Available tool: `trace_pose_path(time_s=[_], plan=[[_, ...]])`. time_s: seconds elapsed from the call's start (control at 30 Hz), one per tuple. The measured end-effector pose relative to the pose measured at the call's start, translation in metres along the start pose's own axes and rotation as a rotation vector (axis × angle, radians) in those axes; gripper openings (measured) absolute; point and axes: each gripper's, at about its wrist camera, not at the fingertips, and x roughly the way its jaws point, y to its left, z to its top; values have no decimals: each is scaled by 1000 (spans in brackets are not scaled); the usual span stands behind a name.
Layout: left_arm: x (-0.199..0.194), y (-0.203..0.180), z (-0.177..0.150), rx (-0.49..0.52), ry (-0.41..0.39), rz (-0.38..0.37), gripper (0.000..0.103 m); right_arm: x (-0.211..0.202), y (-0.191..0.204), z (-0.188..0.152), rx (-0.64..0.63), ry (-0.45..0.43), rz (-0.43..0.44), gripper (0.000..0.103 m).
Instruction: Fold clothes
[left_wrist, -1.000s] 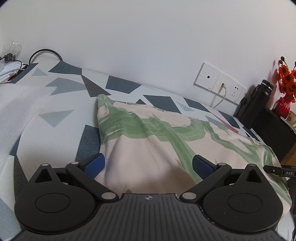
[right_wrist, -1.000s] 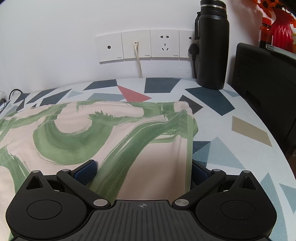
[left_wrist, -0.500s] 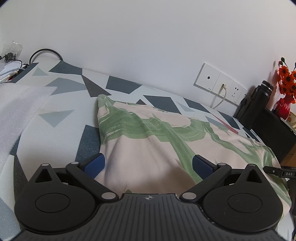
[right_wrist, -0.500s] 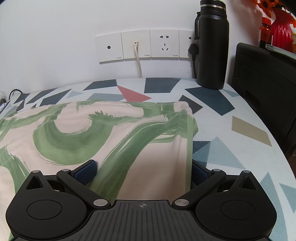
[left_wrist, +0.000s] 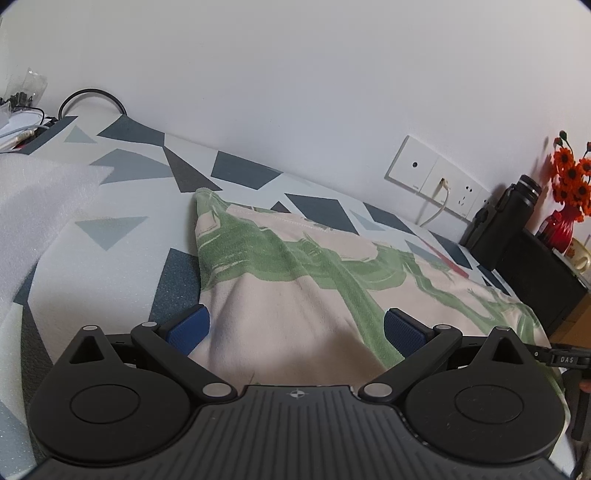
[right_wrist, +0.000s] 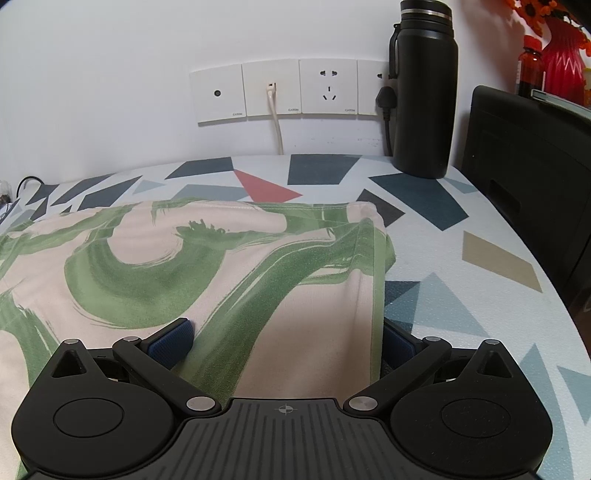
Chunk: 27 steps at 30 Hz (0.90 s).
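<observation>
A cream garment with green brush-stroke print lies spread on the patterned tablecloth. My left gripper stands open at the garment's near left corner, with the cloth's edge lying between its blue pads. My right gripper is open too, at the near right corner. Cloth fills the gap between its fingers, and the right pad sits just outside the garment's side hem. The near edge of the cloth is hidden under both gripper bodies.
White foam sheet lies at the left, with cables behind it. Wall sockets sit at the back. A black flask, a black box and a red vase with orange flowers stand at the right.
</observation>
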Motion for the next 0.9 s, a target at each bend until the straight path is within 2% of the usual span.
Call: trace_pose_path(time_s=[0.37,0.57,0.67,0.8,0.9], plan=[[-3,8,0,-55,-21,-38,102,1,2,1,-5,2,-5,102],[-1,-5,-2,23,4,18,102,1,2,1,-10,3,-9,102],[-3,-2,-3,9,-5,15,102,2,1,0,-9,2,-6,102],[-4,-2,-3,-26,-33,89,102,2,1,0,-11,3,-9,102],[-3,-2,-3,-18,-28,98,102,3,3,1,-12,5,-17,102]])
